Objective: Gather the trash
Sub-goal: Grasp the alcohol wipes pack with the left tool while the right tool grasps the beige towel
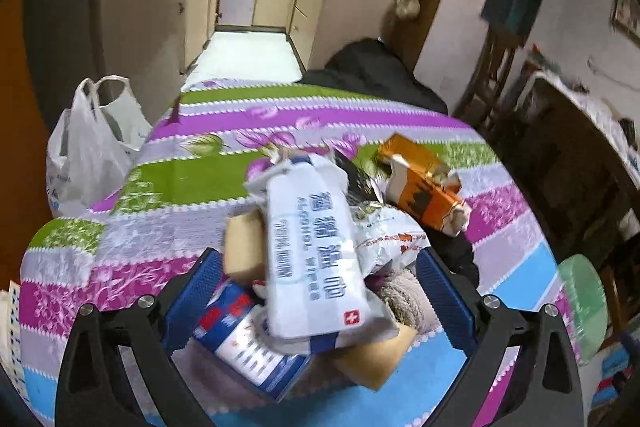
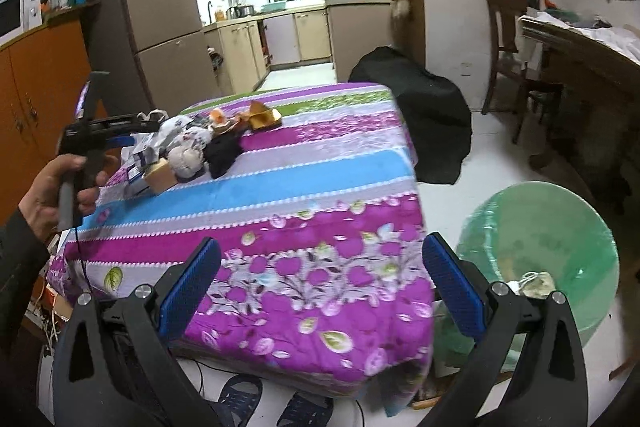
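Observation:
A heap of trash lies on the striped floral tablecloth: a white alcohol-wipes pack, a blue and white box, a tan sponge, a crumpled white bag, a grey fuzzy lump and an orange carton. My left gripper is open, its blue pads on either side of the wipes pack, not closed on it. The heap also shows in the right wrist view, with the left gripper beside it. My right gripper is open and empty over the table's near corner. A green-lined bin stands at the right.
A white plastic bag hangs off the table's left side. A black bag lies on the floor beyond the table. A wooden chair and a cluttered desk stand at the right. Slippers lie under the table edge.

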Demonstrator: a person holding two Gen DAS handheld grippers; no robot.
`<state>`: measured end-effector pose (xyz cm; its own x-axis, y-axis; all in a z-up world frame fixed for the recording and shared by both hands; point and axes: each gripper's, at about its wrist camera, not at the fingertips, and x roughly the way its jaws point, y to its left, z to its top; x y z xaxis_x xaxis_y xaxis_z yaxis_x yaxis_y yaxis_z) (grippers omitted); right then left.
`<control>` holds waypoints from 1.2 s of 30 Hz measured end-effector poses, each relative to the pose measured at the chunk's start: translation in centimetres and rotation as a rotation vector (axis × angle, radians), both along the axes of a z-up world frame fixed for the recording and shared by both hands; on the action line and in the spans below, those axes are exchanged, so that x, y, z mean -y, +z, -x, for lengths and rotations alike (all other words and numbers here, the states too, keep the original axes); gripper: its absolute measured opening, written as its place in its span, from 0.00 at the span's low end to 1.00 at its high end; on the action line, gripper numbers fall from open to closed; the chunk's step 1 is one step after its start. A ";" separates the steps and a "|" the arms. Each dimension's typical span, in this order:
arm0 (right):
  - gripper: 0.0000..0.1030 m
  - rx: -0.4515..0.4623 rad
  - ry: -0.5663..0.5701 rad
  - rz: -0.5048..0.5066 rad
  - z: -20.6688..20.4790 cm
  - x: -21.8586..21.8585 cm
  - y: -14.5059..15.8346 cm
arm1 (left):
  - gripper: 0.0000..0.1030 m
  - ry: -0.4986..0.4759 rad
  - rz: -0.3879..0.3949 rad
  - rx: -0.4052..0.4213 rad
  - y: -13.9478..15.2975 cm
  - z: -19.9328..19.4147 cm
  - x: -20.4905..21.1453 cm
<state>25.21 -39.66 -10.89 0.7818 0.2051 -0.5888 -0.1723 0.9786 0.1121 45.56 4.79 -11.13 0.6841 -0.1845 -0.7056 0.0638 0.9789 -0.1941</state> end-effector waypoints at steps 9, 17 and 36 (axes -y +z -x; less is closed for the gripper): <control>0.94 0.005 0.062 -0.001 -0.5 -3.4 0.0 | 0.46 0.031 -0.019 -0.049 -1.8 -0.7 0.7; 0.89 -0.006 0.208 -0.021 -2.5 -8.6 -0.3 | 0.40 0.017 0.007 0.045 0.4 2.6 -0.8; 0.56 -0.364 0.213 -0.406 -19.9 -18.5 -6.3 | 0.40 0.038 0.113 0.149 3.8 8.0 -5.6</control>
